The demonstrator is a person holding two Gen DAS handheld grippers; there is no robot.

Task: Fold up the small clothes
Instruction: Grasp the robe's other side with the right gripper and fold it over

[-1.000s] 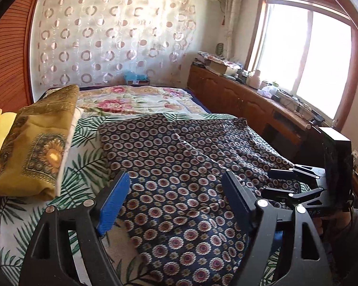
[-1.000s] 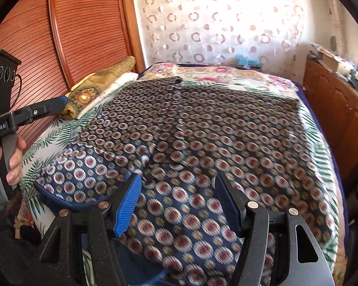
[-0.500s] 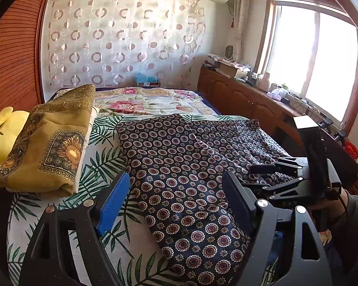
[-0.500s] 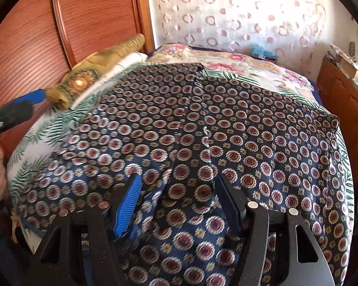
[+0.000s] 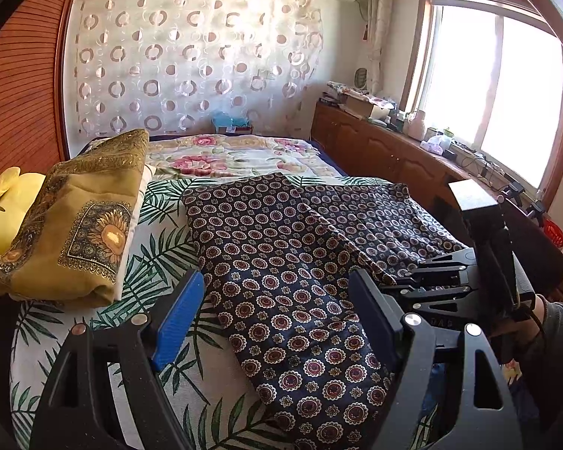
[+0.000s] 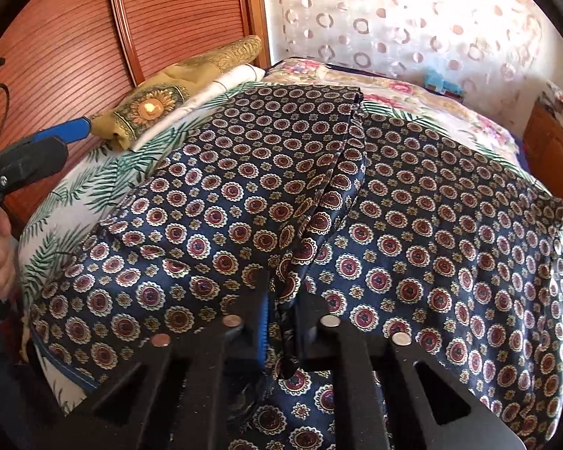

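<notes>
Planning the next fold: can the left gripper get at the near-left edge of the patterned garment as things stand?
Probably yes. The left gripper is open just above the patterned garment, with nothing between; the right gripper pinches it further right.

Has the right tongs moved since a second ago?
Yes. In the right wrist view, the right tongs have advanced onto the patterned garment toward the wooden headboard, which looms larger, and shut on a fabric fold.

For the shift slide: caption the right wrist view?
Right gripper pinches a raised fold of the patterned garment on the bed.
</notes>
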